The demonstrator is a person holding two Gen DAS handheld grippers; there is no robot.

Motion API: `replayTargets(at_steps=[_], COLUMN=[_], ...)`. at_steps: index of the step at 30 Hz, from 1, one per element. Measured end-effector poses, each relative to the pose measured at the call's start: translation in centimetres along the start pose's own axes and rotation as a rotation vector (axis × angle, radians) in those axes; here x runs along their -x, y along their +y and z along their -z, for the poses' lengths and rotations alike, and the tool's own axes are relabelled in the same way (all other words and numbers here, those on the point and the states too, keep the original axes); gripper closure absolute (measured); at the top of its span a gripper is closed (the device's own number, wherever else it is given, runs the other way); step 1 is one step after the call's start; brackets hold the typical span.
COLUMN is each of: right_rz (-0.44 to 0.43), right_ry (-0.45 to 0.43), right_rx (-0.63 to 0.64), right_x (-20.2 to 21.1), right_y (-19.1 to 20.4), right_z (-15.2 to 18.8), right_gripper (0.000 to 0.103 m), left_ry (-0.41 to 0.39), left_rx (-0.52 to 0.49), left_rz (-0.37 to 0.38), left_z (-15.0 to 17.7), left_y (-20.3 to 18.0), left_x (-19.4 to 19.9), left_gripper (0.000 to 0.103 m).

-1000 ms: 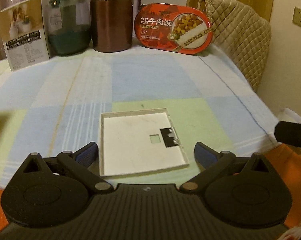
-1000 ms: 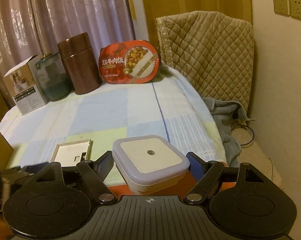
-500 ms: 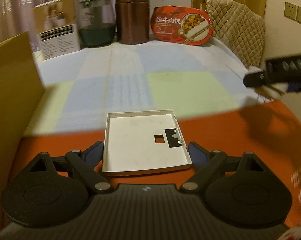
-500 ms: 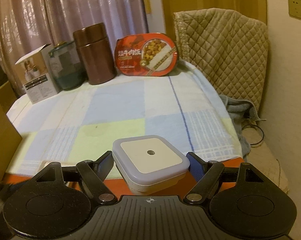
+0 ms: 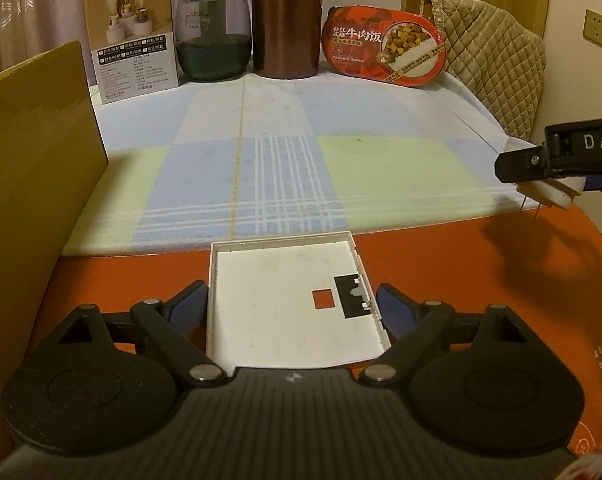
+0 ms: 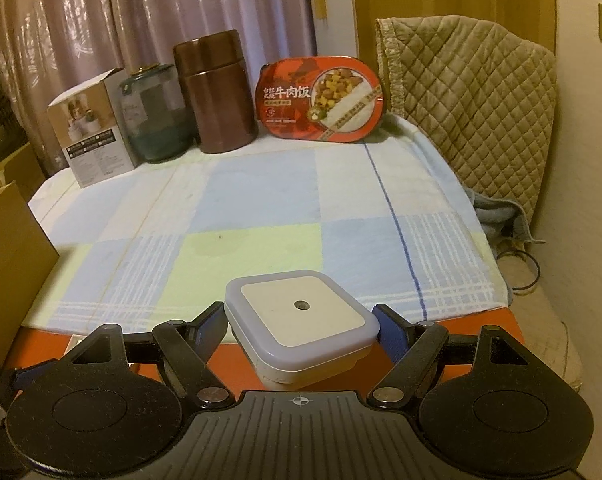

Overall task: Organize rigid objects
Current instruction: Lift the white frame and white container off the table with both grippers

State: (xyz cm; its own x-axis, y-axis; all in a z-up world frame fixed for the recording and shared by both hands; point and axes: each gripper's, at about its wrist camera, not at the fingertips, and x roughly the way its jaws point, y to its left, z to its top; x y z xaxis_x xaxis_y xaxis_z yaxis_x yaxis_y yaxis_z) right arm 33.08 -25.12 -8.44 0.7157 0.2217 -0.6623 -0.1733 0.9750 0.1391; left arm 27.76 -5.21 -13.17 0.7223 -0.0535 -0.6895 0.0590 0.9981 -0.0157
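Our left gripper (image 5: 293, 306) clamps its fingers (image 5: 191, 303) on the flat white square plate (image 5: 289, 300), held above the orange surface (image 5: 461, 272). Our right gripper (image 6: 299, 326) grips the square night-light (image 6: 301, 322) at the checked cloth's (image 6: 261, 208) near edge.

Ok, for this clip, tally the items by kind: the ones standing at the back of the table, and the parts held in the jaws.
Boxes: 1, white product box
Jars and canisters: 2, glass jar, brown canister
Meal trays: 1, red beef-rice tray
Held parts: 2, white backplate, square night light
Total: 6
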Motion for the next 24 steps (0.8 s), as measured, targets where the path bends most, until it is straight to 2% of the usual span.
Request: replayTargets(at_steps=[11, 19, 24], right_rz=[-0.012, -0.017, -0.017], right_ry=[-0.009, -0.010, 0.007], right_rx=[0.009, 0.037, 0.020], right_x=[1.4, 3.9, 6.9], right_y=[0.8, 2.6, 4.1], right_z=[0.2, 1.3, 3.5], right_gripper=[0.028, 0.028, 0.028], left_ry=[0.010, -0.008, -0.022], left_rx=[0.017, 0.038, 0.039], left_rz=[0.023, 0.039, 0.047], left_z=[1.5, 1.8, 2.0], left_y=[0.1, 0.7, 1.4], left_x=[3.3, 8.4, 11.7], left_gripper=[0.016, 0.016, 0.016])
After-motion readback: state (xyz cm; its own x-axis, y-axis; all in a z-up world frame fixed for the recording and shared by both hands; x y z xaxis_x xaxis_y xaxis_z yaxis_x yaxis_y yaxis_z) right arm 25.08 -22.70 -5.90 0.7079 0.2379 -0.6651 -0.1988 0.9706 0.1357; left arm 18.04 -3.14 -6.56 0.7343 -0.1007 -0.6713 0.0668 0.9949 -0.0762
